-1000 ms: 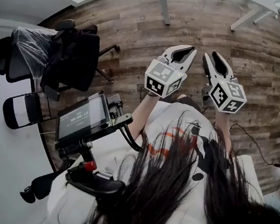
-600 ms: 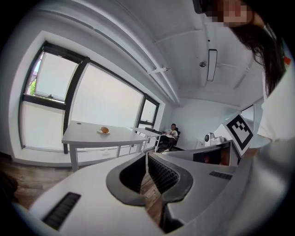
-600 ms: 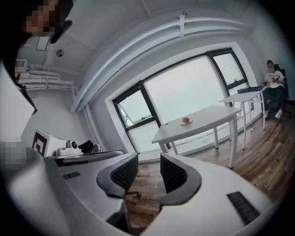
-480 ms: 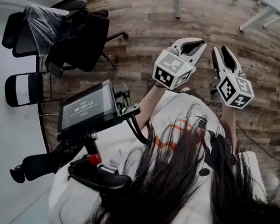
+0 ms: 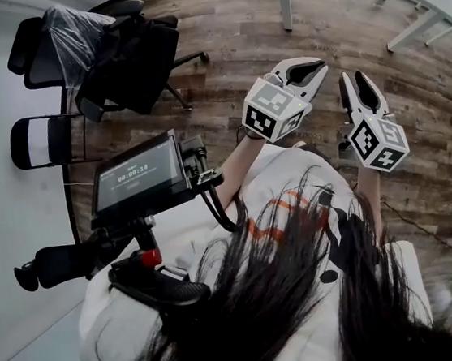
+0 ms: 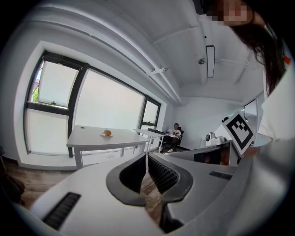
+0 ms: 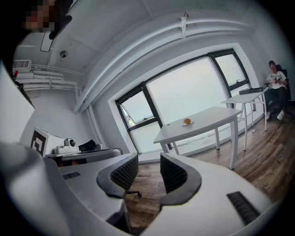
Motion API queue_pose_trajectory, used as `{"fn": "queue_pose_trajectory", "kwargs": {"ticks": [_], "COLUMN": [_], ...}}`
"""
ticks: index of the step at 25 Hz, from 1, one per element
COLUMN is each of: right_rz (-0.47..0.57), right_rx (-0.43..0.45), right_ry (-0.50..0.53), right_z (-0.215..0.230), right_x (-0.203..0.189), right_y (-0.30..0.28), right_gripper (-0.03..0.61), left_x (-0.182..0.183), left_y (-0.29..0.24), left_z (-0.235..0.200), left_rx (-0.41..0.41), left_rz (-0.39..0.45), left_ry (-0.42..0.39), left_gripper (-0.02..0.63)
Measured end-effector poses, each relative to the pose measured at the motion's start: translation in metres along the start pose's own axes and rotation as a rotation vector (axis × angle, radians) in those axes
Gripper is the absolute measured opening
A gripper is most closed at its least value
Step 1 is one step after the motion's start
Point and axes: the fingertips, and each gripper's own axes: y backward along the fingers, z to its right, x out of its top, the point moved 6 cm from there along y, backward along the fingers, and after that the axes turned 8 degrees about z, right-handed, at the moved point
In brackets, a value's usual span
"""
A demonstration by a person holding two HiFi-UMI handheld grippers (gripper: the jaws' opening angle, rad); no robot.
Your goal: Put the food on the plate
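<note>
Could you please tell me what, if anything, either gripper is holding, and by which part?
Nothing is held; the left gripper and the right gripper are both empty.

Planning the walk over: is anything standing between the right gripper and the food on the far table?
Nothing visible: only wooden floor lies between the right gripper and the table carrying the food.

The food (image 7: 187, 120) is showing as a small, round, orange-brown lump, far off and too small to make out further. It is sitting on top of the plate (image 7: 187, 123), touching it, about at its middle. The plate is small, white and shallow, and it is lying flat on a white table (image 7: 216, 117) in front of the window. It is resting away from the table's corners, with bare tabletop all around it.
</note>
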Motion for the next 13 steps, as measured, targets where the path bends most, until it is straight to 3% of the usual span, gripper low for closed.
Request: {"fn": "queue_pose_trajectory", "kwargs": {"ticks": [13], "right_rz": [-0.005], "right_rx": [-0.027], "right_ry": [-0.004], "right_z": [0.001], "right_x": [-0.008], "right_y": [0.012], "right_gripper": [0.156], "left_x": [-0.007], "left_y": [0.002], "left_z": [0.008], "left_rx": [-0.028], "left_rz": [-0.017], "left_ry": [-0.005], "left_gripper": [0.006]}}
